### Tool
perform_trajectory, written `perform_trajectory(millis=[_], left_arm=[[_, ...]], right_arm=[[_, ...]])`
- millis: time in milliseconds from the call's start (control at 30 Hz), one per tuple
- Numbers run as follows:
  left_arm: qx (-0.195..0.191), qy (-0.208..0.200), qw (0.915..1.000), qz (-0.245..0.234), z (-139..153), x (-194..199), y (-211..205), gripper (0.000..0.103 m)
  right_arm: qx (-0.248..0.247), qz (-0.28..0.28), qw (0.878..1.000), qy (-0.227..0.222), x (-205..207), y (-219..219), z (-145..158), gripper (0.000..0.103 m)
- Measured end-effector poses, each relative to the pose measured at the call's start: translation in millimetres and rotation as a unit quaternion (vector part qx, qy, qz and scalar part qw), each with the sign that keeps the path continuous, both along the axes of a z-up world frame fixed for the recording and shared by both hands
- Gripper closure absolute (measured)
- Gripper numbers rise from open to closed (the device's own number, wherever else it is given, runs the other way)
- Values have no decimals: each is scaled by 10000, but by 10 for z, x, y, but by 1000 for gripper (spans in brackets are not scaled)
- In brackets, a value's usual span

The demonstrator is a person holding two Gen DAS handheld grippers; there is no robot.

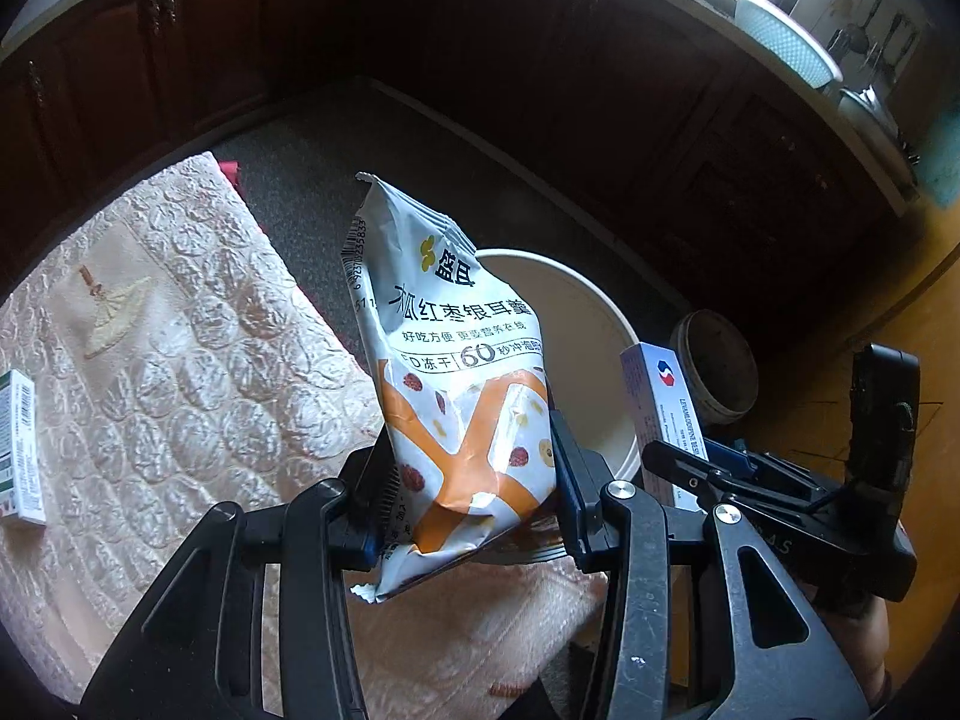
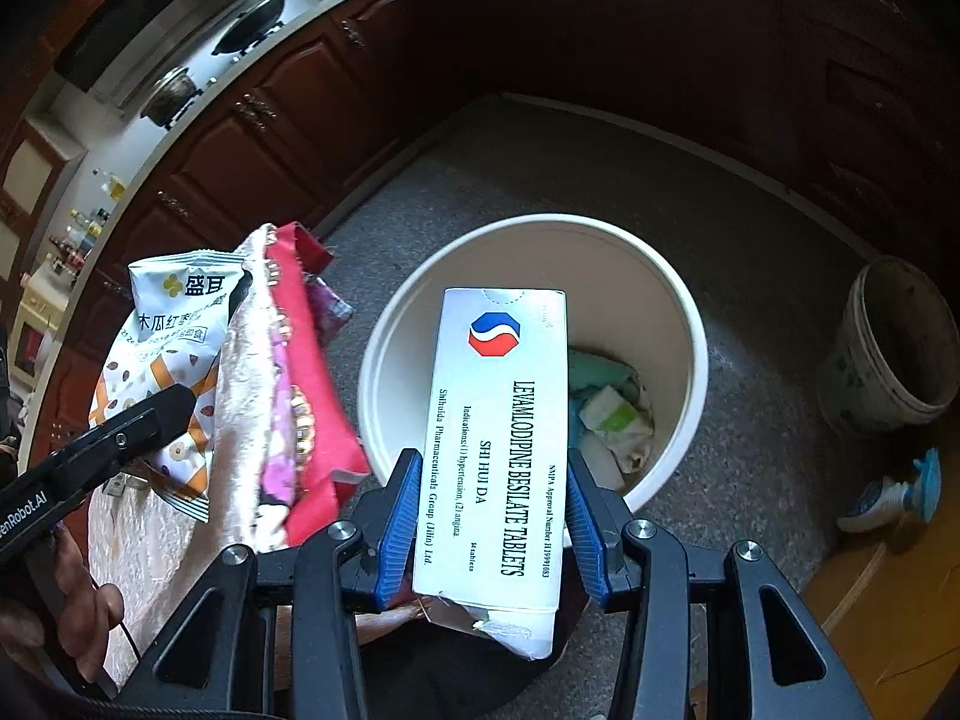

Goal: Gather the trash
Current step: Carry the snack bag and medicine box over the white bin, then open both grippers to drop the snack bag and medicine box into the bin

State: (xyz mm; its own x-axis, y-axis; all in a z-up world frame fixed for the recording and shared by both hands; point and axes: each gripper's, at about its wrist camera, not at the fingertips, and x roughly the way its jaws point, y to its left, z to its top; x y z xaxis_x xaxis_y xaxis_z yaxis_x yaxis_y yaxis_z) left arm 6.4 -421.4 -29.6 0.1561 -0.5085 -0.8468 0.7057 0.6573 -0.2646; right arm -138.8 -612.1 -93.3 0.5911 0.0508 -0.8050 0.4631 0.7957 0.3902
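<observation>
We see a white-and-orange packet, a white box with red-blue logo, a cream bucket, blue pads.

The snack packet, white with orange bands and printed dates and seeds, stands upright between the left tongs, its lower half pinched and creased and its torn top edge leaning away. The tablet box, pale with a red-and-blue octagon mark and black lettering, is clamped lengthwise in the right tongs, its near flap torn open. Just beyond both tongs stands the white bin, round and open, with crumpled green and white scraps at its bottom. Far left of the left tongs, a small green-and-white box lies flat on the surface.
</observation>
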Motion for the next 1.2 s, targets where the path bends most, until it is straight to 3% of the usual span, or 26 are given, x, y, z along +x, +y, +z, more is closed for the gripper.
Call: perform_trajectory(millis=[633, 767, 1033, 1200], left_arm=[[162, -76, 9998, 17, -211, -76, -227, 61], [183, 32, 9998, -3, -249, -52, -279, 60], [160, 66, 9999, -8, -295, -62, -288, 39], [54, 88, 9999, -4, -275, -88, -231, 36]], right_arm=[[265, -250, 9986, 376, 176, -153, -364, 59], [303, -493, 9979, 307, 168, -225, -338, 50], [312, -530, 9975, 347, 58, -221, -298, 48], [355, -579, 9972, 312, -3, -203, -281, 47]])
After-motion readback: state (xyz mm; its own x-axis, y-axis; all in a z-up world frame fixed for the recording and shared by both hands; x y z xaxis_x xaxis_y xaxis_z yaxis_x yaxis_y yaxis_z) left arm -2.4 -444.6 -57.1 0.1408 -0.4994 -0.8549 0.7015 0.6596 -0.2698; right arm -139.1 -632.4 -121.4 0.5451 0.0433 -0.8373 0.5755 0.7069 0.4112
